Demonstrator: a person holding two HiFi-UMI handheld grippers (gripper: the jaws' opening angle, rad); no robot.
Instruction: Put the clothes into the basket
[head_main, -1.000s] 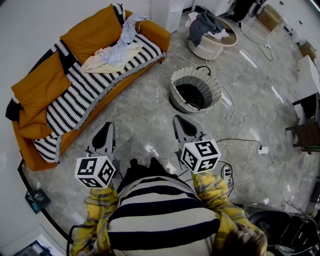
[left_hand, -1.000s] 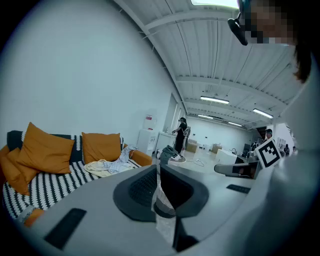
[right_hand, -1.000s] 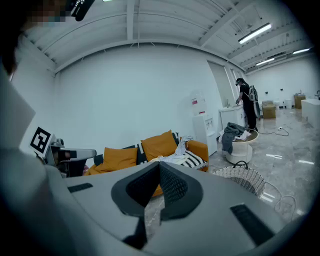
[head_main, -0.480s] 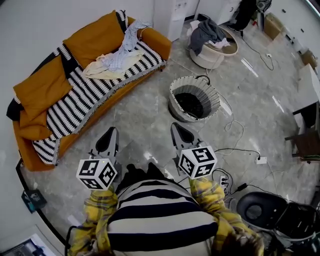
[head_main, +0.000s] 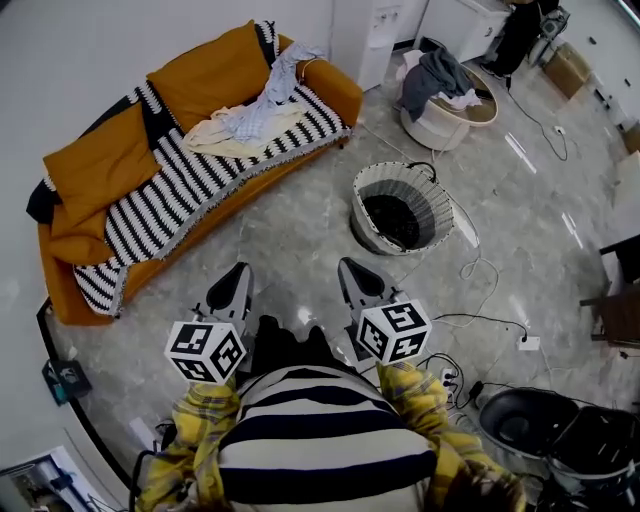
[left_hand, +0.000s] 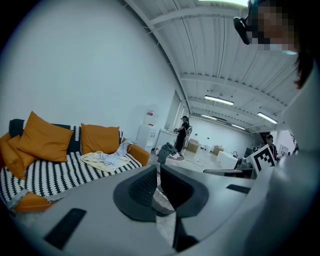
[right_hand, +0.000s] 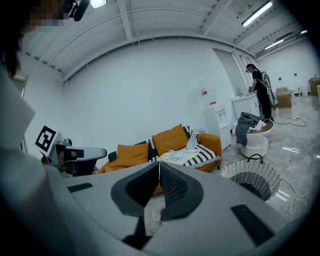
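Left gripper (head_main: 238, 275) and right gripper (head_main: 355, 268) are held low in front of the person. Jaws on both are seen closed together, with nothing clamped. Clothes (head_main: 250, 122) are heaped on the sofa (head_main: 120, 200) at 11 o'clock, well apart from both grippers. The white wicker basket (head_main: 372, 178) is set on the floor (head_main: 290, 230) at 1 o'clock, near the right gripper. A second tub (head_main: 430, 128) with grey clothing is seen farther out at 1 o'clock.
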